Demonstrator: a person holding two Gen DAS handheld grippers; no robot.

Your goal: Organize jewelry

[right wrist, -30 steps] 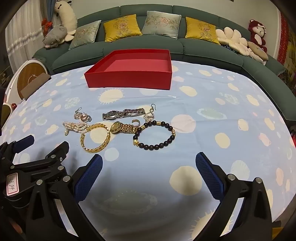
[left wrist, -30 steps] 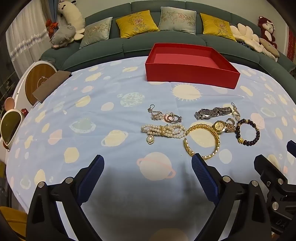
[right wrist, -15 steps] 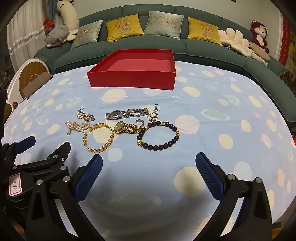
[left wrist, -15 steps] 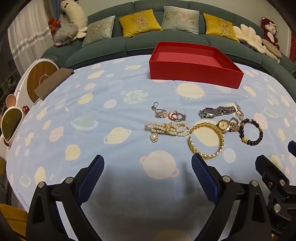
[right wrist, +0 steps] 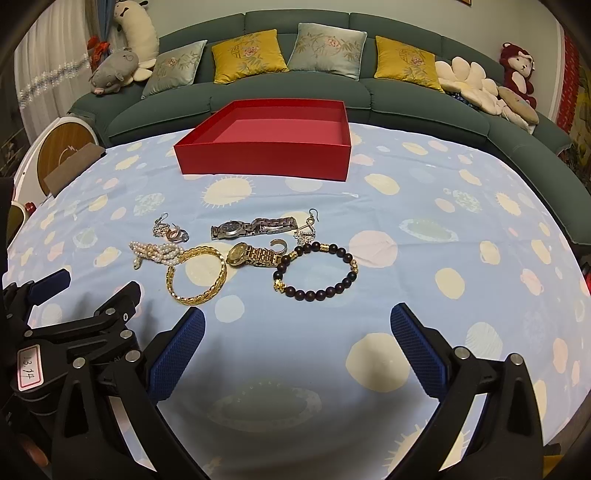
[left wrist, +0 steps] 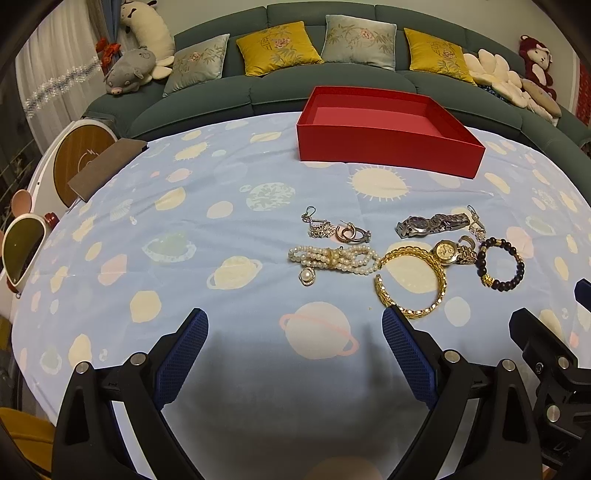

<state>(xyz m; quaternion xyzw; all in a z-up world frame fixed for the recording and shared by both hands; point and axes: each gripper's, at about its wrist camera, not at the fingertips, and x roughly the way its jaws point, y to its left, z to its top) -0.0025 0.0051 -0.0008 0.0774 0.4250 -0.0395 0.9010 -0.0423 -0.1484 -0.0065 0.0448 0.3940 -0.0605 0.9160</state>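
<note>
watches [right wrist: 255, 226] 2 | bracelets [right wrist: 316, 271] 3 | earrings [left wrist: 338, 230] 3 | box [right wrist: 264, 160] 1

Home living room. A long curved dark green sofa [right wrist: 406, 99] is wrapping around the far side of the table, carrying yellow cushions [right wrist: 245, 55] and grey-blue embroidered cushions [right wrist: 327, 50]. Soft toys are sitting along it: a grey plush pig [left wrist: 127, 72], a white plush [right wrist: 135, 31], a red monkey plush [right wrist: 517, 70] and flower-shaped cream pillows [right wrist: 467, 83]. White curtains [left wrist: 44, 85] are hanging at the left. The table is wearing a light blue cloth with planet and sun prints [left wrist: 184, 206], household style, with personal jewelry lying on it.
</note>
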